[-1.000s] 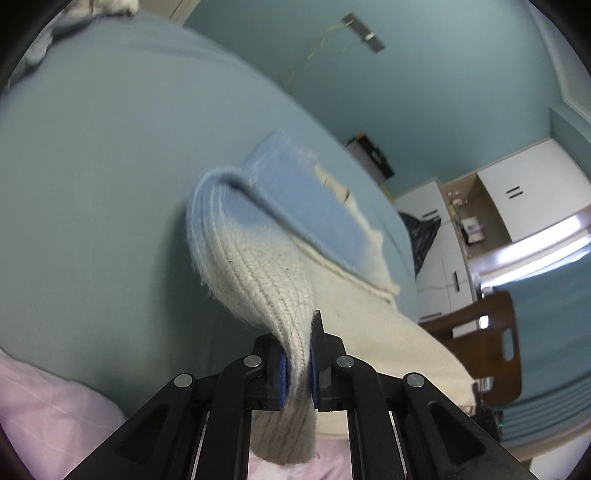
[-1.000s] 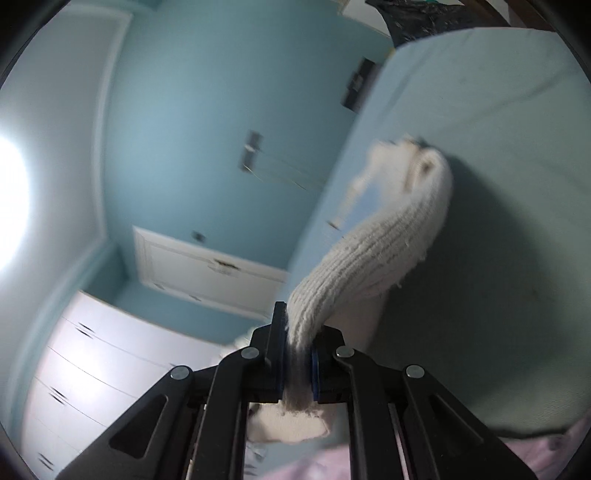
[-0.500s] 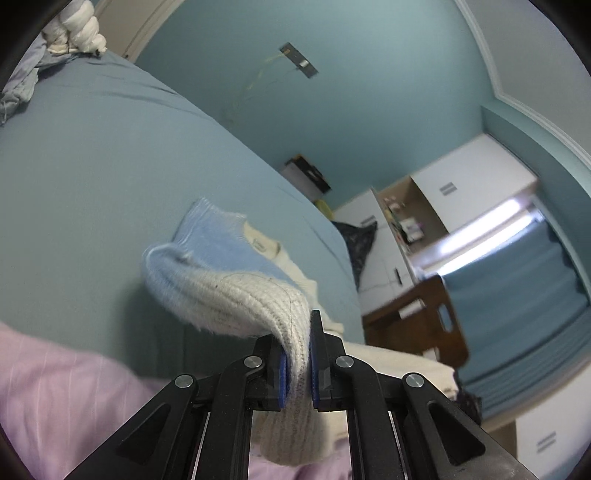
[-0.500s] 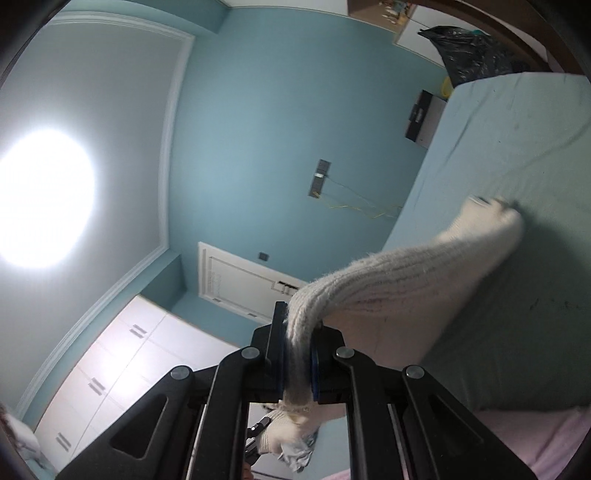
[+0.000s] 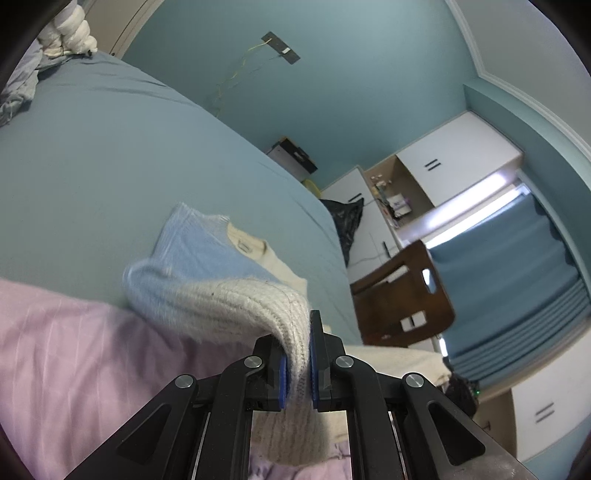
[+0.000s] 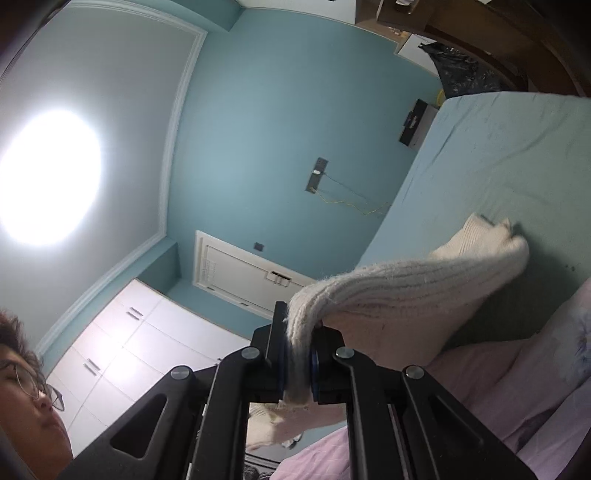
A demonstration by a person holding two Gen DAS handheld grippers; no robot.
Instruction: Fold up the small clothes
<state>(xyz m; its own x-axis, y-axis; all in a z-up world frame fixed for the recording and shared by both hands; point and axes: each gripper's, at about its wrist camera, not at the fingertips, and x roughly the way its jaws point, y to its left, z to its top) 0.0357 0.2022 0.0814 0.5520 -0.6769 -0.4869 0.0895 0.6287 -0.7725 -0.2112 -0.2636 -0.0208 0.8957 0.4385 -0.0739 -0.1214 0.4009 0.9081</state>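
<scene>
Between the blue pads of the left tongs point(image 5: 298, 363) a fold of a knitted sweater point(image 5: 229, 299) is clamped tight, its cream ribbed hem hanging out below the jaws. From that grip the knit arches up and away, cream near the tongs and pale blue farther out, and comes down on the bed point(image 5: 110, 166), which is covered by a light blue sheet. Inside the cream neck opening sits a small label; its writing is too small to read.

The right tongs point(image 6: 298, 363) are clenched the same way on another cream ribbed edge of the sweater point(image 6: 406, 291), which stretches from the jaws to the right, off the mattress, and touches the bed point(image 6: 517, 147) at its far end. A loose cream tail hangs below these jaws.

Nearest both cameras, a pink quilt point(image 5: 74, 350) lies over the near part of the bed, just beside the lifted knit. At the far corner in the left wrist view a bundle of white and grey cloth point(image 5: 66, 33) rests on the sheet. Beyond the bed stand a brown wooden chair point(image 5: 406, 295), white cupboards point(image 5: 454, 158), a black bag point(image 5: 345, 221) and a blue curtain point(image 5: 517, 295). The right wrist view shows a round ceiling lamp point(image 6: 48, 177), a white door point(image 6: 240, 273) and part of a person's head point(image 6: 22, 398) at the lower left edge.
</scene>
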